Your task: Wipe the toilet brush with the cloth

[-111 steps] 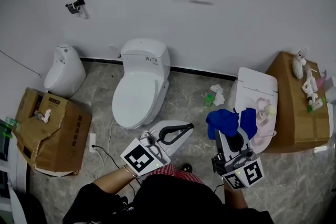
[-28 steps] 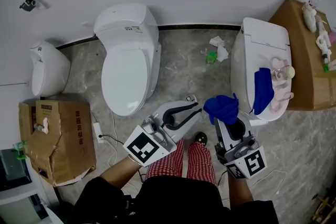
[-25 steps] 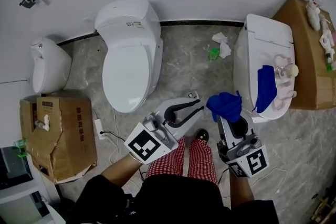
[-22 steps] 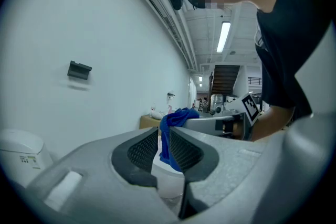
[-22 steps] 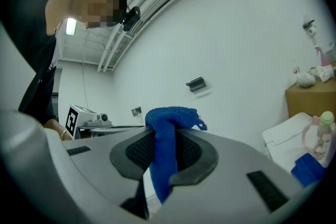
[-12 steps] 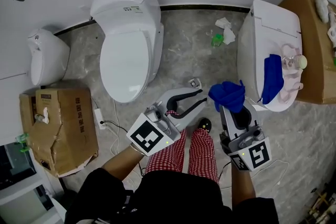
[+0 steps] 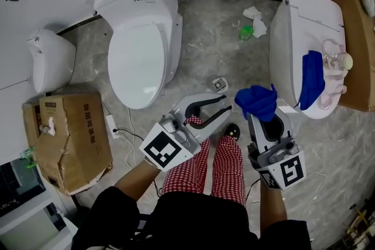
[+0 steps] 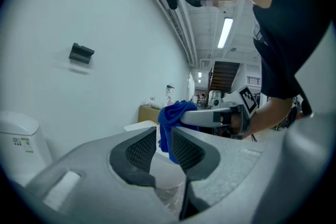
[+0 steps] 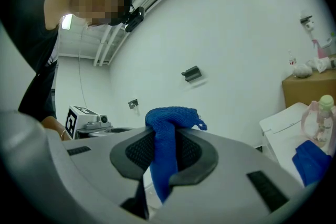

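Note:
My right gripper [image 7: 261,115] is shut on a bunched blue cloth [image 7: 256,101], which sticks out past its pads [image 9: 137,152] and hangs between them in the right gripper view. My left gripper [image 7: 226,105] is held level beside it, over red checked trousers. Its jaws have just been opening and nothing is between them; through the gap in the left gripper view I see only the blue cloth [image 8: 173,112] and the right gripper [image 8: 215,117] further off. A second blue cloth [image 7: 311,79] lies on the right-hand toilet. I can make out no toilet brush in any view.
A white toilet [image 7: 137,38] stands ahead on the left, and another toilet [image 7: 299,20] on the right bears pink items [image 7: 335,64]. A urinal [image 7: 50,61], a cardboard box [image 7: 70,137], a power strip [image 7: 111,126], a floor drain [image 7: 218,85] and crumpled paper [image 7: 253,13] are also there.
The left jaws have spread wider apart. Both grippers have sunk a little toward the floor, the right one still holding the blue cloth.

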A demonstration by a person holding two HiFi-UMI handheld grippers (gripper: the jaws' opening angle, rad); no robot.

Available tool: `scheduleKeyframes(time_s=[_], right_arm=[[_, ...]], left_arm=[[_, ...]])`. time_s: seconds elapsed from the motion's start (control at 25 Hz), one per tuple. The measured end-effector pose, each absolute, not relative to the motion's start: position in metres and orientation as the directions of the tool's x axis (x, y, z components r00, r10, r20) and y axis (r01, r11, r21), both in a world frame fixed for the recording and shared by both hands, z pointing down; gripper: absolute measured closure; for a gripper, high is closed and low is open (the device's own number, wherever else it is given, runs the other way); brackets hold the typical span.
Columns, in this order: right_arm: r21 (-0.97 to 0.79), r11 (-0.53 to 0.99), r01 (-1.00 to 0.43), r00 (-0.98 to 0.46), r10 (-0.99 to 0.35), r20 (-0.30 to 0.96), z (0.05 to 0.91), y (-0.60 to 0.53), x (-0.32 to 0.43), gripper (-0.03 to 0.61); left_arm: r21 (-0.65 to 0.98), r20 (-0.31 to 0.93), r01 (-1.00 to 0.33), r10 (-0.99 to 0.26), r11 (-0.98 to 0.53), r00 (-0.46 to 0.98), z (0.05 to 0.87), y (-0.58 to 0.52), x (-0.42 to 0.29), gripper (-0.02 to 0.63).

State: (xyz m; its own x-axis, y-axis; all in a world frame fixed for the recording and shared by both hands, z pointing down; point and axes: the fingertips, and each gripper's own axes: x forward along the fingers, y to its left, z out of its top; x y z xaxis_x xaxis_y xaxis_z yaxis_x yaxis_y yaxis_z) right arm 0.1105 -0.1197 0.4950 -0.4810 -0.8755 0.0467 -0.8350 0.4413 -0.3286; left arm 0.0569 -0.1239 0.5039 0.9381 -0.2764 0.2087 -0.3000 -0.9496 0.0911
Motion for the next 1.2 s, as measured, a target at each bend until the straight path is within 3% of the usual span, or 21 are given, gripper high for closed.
scheduleKeyframes(time_s=[0.52,1.2], right_arm=[[-0.341,0.437,-0.832,-0.484,-0.873,0.063,0.530,-0.124,0.108,0.505],[-0.380,0.390,-0.839,-0.455,-0.885,0.095,0.573,-0.127,0.106,0.505]], left_arm=[[0.179,0.250,-0.318,-0.269,-0.931,0.930,0.549,-0.130,0.063,0.486],[0.206,0.279,-0.324,-0.262,-0.923,0.924,0.605,-0.132,0.059,0.457]])
